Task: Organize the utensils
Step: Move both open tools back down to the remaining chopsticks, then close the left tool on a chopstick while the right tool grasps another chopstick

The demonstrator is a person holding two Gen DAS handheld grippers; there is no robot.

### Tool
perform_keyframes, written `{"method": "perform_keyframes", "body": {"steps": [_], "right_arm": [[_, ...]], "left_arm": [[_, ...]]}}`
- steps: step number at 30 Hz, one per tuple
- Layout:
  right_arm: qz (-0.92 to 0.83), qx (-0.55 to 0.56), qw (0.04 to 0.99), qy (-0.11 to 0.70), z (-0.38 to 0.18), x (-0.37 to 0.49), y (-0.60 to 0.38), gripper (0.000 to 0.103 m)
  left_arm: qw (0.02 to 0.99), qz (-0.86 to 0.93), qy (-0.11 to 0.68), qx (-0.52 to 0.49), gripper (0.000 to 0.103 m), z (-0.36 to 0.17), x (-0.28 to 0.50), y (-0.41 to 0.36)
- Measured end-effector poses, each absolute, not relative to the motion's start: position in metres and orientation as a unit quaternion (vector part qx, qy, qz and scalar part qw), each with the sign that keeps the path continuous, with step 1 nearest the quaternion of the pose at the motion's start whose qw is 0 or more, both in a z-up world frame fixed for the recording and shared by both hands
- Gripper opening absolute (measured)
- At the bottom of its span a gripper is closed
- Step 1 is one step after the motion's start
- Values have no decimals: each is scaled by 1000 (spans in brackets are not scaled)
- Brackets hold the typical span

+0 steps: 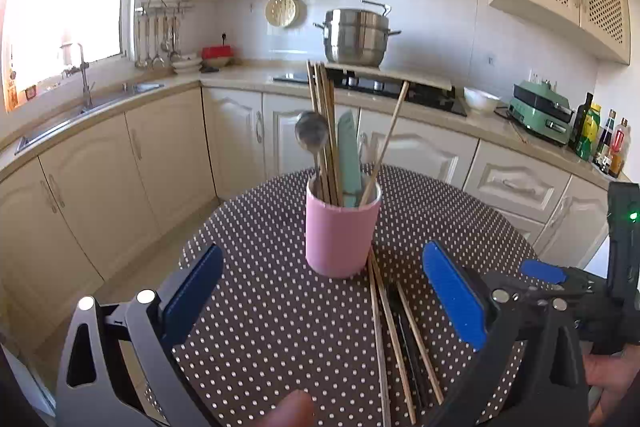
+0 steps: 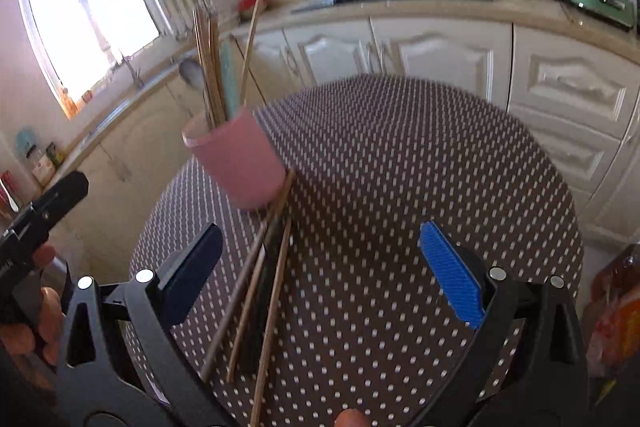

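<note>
Right wrist view shows us the loose chopsticks (image 2: 256, 291) lying on the dotted table (image 2: 400, 187), running lengthwise from us toward the pink cup (image 2: 236, 163) — just inside our right gripper (image 2: 320, 275), fingers wide and empty. Left gripper (image 1: 320, 301), also wide, faces the cup.
</note>
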State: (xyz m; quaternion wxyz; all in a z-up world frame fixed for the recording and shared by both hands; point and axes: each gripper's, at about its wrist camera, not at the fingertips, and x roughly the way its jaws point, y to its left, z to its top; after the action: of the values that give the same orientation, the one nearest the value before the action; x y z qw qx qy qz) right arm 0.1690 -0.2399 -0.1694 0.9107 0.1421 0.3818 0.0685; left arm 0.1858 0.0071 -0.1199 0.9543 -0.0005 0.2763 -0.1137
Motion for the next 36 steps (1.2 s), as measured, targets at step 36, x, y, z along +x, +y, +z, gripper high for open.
{"method": "perform_keyframes", "body": {"steps": [36], "right_arm": [[54,3,871,489,-236,149,-188,93]], "left_arm": [[880,-128,437,137,98,-240,214,-39]]}}
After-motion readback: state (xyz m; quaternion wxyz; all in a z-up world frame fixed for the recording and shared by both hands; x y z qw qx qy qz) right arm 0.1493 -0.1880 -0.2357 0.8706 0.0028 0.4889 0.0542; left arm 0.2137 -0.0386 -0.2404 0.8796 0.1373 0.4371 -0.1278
